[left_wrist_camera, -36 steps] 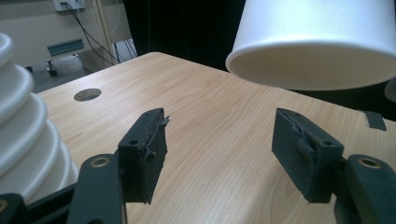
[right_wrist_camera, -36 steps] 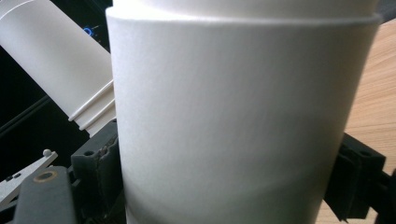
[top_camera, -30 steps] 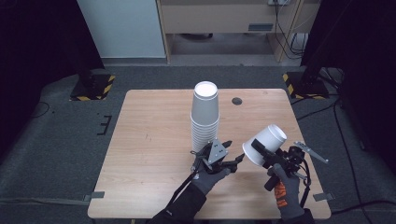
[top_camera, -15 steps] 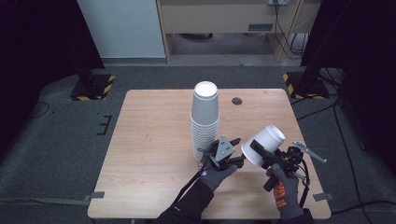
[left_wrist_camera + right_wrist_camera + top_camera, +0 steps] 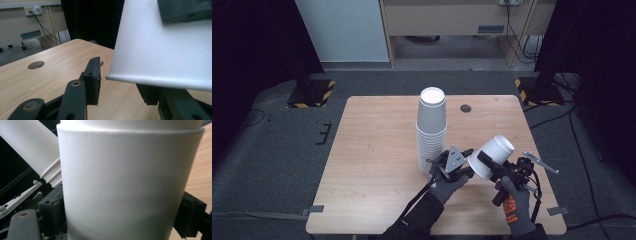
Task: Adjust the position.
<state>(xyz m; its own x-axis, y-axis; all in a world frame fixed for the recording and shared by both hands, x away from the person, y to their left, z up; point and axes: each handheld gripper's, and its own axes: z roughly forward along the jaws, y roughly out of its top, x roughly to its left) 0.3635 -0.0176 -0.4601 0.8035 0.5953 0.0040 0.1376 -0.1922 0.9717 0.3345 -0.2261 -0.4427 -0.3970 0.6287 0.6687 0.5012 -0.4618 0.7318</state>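
Above wooden table (image 5: 377, 150), plain white paper cup (image 5: 492, 156), tilted, bottom-up.

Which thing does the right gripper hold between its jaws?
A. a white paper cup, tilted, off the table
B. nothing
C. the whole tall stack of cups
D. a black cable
A: in the high view the right gripper clamps a tilted white paper cup above the table, beside the stack of cups.

Overhead light keeps my pale wooden table (image 5: 377, 150) bright against dark surroundings; the white paper cup (image 5: 125, 185) near my right camera looks soft and blurred
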